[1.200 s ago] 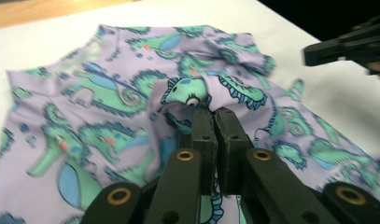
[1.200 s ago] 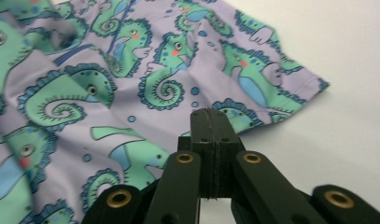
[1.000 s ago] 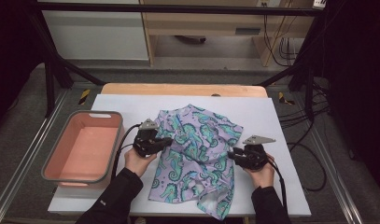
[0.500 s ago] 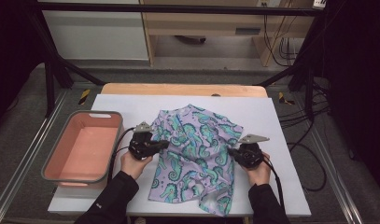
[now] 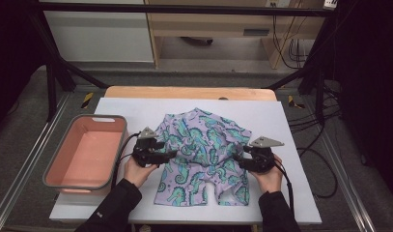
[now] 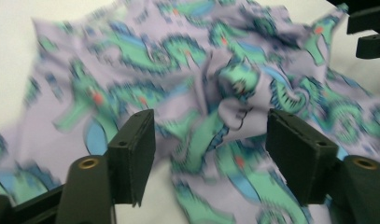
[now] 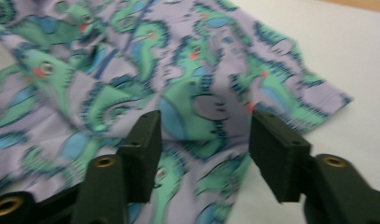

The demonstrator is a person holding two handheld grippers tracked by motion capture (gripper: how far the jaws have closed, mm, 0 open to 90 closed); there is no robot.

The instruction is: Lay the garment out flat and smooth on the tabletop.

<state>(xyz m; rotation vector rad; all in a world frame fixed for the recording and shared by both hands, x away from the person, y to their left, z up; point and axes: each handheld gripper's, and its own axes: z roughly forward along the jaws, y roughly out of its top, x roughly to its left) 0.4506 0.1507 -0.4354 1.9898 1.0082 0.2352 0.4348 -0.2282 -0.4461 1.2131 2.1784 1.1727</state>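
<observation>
Both claws flank the seahorse-print garment (image 5: 201,159) on the white table (image 5: 300,121).

I hold my left gripper (image 5: 169,154) at the garment's left edge and my right gripper (image 5: 237,159) at its right, jaws spread apart on both with cloth lying between them, unpinched. I judge this stance lets me catch opposite sides to spread or fold it. The pink tub (image 5: 85,152) waits just left, probably for the finished piece.

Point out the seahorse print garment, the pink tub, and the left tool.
Lilac seahorse-print fabric garment (image 5: 203,145): high view, on its middle panel.
Pink rectangular plastic tub with grey rim (image 5: 56,178): high view, on its near-left rim.
Left tool (image 5: 169,154): high view, between its open jaw tips.
</observation>
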